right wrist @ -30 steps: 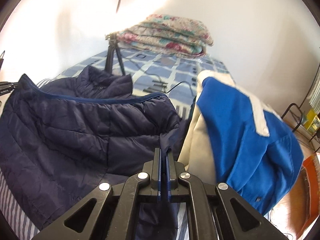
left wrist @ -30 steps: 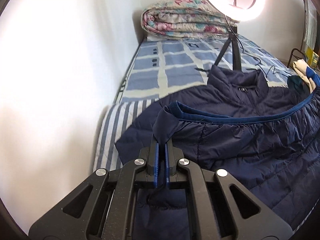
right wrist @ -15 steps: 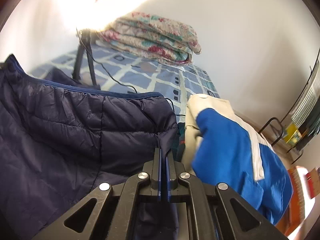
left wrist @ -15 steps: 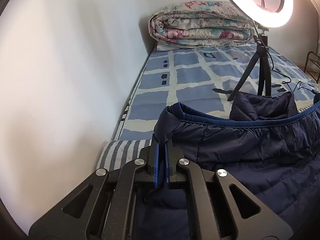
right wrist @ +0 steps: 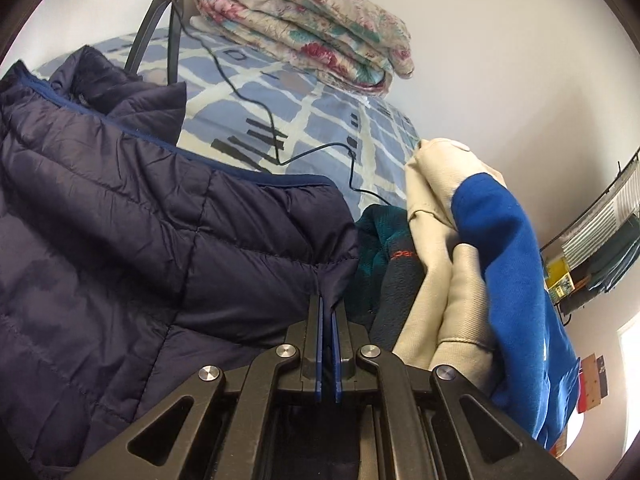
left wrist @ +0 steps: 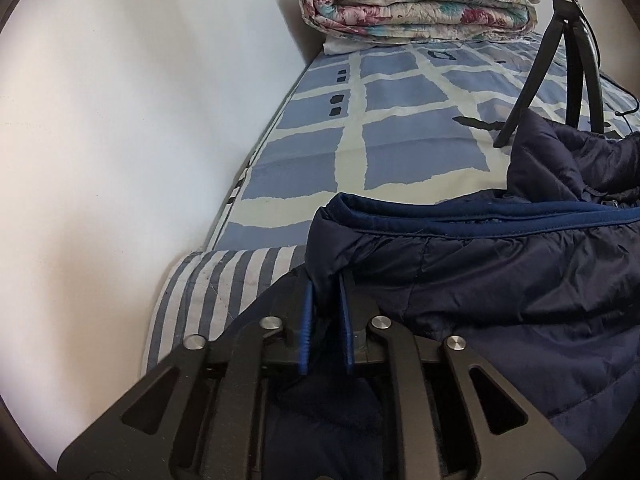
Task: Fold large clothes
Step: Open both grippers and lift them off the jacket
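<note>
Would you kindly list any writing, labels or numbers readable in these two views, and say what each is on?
"per": red letters on the dark fleece beside the navy jacket; the word is cut off by the cream and blue sweatshirt, so only part reads.
Yellow packets on the wall rack: print too small and blurred to read.
Bedsheet: black marks are pattern, not legible text.
Left wrist view: no readable text.
</note>
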Available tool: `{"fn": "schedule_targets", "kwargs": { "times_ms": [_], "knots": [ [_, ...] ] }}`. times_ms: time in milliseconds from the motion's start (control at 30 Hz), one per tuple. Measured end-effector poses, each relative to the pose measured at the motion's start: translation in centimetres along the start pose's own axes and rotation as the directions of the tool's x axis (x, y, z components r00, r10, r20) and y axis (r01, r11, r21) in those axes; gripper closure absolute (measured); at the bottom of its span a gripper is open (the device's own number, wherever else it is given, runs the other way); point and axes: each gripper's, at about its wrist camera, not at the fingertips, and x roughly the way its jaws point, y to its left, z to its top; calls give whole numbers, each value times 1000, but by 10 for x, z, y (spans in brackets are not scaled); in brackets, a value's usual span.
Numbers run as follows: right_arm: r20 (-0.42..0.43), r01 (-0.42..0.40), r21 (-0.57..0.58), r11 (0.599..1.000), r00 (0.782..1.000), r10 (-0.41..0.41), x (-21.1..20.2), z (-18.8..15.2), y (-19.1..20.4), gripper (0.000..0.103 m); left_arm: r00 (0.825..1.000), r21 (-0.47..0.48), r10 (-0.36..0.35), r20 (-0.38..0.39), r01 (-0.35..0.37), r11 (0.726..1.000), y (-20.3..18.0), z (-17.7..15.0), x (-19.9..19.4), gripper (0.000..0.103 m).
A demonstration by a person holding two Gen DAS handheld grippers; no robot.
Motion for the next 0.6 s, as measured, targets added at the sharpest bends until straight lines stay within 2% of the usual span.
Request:
{"fn": "schedule_targets", "kwargs": {
  "times_ms": [33, 67, 100, 167, 267, 333, 467, 600],
  "knots": [
    [-4, -1, 0, 1000, 1000, 1, -1, 1, 0, 101, 1000, -4, 9, 6, -9, 1000, 2, 1, -4, 62],
    [-3, -1, 6, 1000, 1000, 1, -5, 2, -3, 97, 1000, -14, 16, 12, -16, 1000, 5, 2, -9, 56],
    [0, -12, 15, 1000, 1000, 12, -6, 4, -5, 85, 1000, -17, 14, 20, -13, 1000, 8, 3, -16, 49],
    [28, -38, 41, 998, 999, 37, -17, 5, -12, 72, 999, -11, 8, 44, -8, 1000, 12, 5, -33, 49],
    [79, -86, 70, 994, 994, 81, -40, 4, -22, 69, 998, 17, 5, 70, -6, 1000, 14, 6, -59, 49],
    [121, -128, 91, 988, 986, 116, -60, -3, -28, 66, 995, 34, -30, 97, 26, 999, 13, 4, -83, 49],
    [220, -256, 144, 956, 950, 221, -109, -32, -36, 57, 979, 75, -164, 119, 156, 985, -5, -6, -126, 49],
    [265, -399, 190, 897, 901, 345, -146, -77, -32, 57, 957, 117, -269, 109, 256, 959, -47, -6, -152, 49]
  ]
}}
